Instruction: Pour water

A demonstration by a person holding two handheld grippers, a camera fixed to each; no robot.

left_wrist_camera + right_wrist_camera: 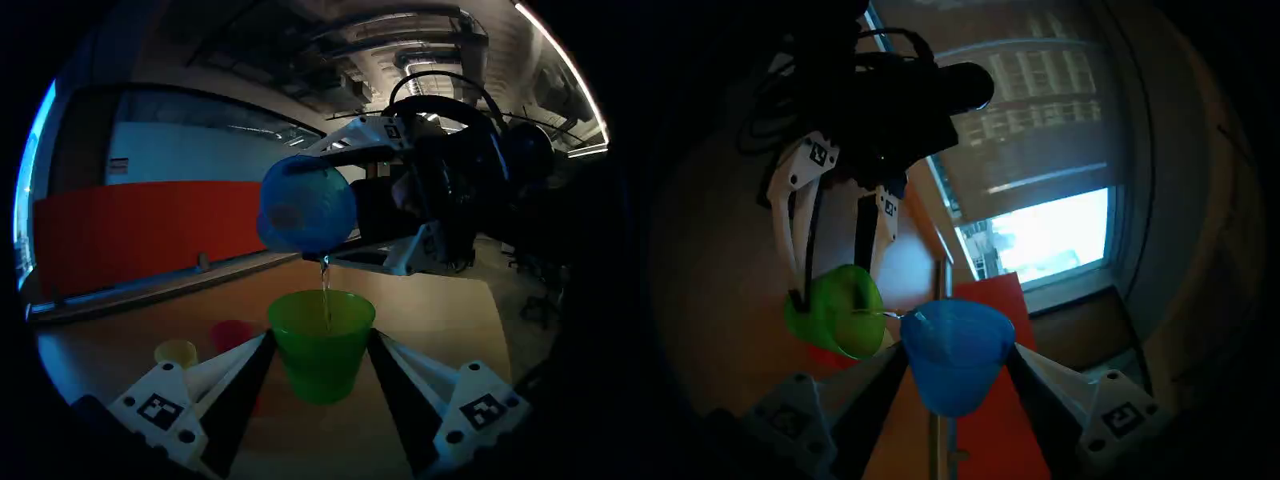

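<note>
Now water [325, 292] runs from the blue cup [306, 204] into the green cup [322, 364].
At bottom centre of the left gripper view, the left gripper [322, 340] clamps both fingers on the upright green cup. Above it the blue cup is tilted, gripped on both sides by the right gripper [957, 352]. Farther off, lower left, a yellow cup [176, 352] and a red cup [230, 332] stand on the table [448, 320].
</note>
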